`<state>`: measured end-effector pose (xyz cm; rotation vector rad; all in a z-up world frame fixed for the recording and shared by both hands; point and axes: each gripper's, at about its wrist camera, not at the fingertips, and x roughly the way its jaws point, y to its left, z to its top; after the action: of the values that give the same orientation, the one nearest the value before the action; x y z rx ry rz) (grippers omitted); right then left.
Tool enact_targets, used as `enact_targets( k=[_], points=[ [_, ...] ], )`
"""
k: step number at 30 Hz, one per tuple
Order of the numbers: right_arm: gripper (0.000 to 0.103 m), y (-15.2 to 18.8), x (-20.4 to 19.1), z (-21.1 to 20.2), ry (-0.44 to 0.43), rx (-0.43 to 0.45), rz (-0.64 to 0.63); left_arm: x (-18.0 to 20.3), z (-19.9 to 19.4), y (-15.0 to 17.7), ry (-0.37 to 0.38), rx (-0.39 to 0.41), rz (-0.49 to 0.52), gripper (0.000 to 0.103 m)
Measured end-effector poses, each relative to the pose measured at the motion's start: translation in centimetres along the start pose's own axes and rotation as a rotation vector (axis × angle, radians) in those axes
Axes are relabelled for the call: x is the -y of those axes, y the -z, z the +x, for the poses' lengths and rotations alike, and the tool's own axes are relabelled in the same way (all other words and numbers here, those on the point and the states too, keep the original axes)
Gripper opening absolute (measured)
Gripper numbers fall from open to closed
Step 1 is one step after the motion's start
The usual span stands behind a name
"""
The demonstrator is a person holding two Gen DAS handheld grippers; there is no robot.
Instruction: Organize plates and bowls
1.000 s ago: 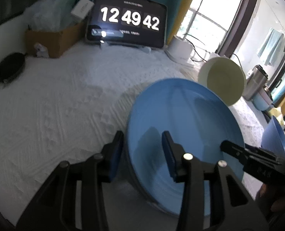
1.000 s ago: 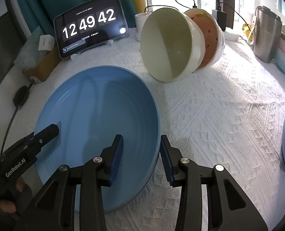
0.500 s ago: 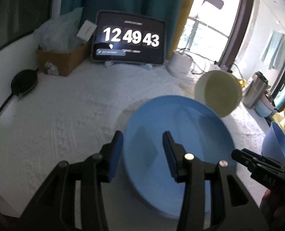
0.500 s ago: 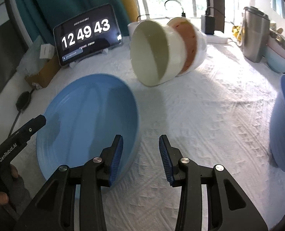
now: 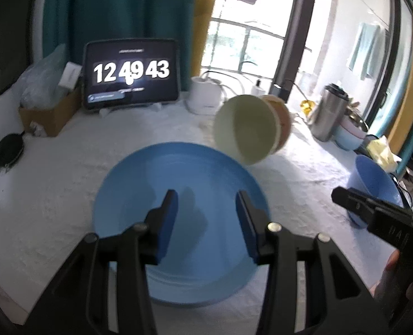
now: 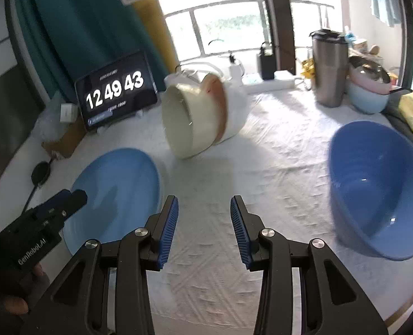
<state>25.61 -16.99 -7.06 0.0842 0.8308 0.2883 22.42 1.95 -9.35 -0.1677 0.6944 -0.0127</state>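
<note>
A blue plate [image 5: 178,184] lies flat on the white cloth, also seen in the right wrist view as the blue plate [image 6: 117,192]. My left gripper [image 5: 206,203] hovers above the plate, open, with nothing between its blue pads. My right gripper [image 6: 203,209] is open over bare cloth, to the right of the plate. A cream bowl [image 6: 182,122] lies on its side behind the plate, nested in an orange-lined bowl [image 6: 219,103]. A deep blue bowl [image 6: 373,192] stands tilted at the right. Each gripper shows in the other's view: left gripper [image 6: 75,196], right gripper [image 5: 345,199].
A tablet clock [image 5: 131,75] stands at the back, with a cardboard box [image 5: 50,114] and a black round pad [image 5: 9,150] to its left. At the back right stand a steel tumbler [image 6: 330,67] and stacked pastel bowls [image 6: 368,95]. The table's front edge runs just below the grippers.
Both grippers have risen and drawn back from the blue plate. Its rim stood between each pair of jaws a second ago; now the jaws are clear of it.
</note>
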Motion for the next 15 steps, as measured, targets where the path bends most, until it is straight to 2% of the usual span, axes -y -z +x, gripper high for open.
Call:
enact_targets(
  k=[15],
  points=[
    [0.041,-0.2,7.1,-5.0,0.062,0.098,0.095,8.3,-0.1,-0.2,0.091,0.004,0.130,0.045]
  ],
)
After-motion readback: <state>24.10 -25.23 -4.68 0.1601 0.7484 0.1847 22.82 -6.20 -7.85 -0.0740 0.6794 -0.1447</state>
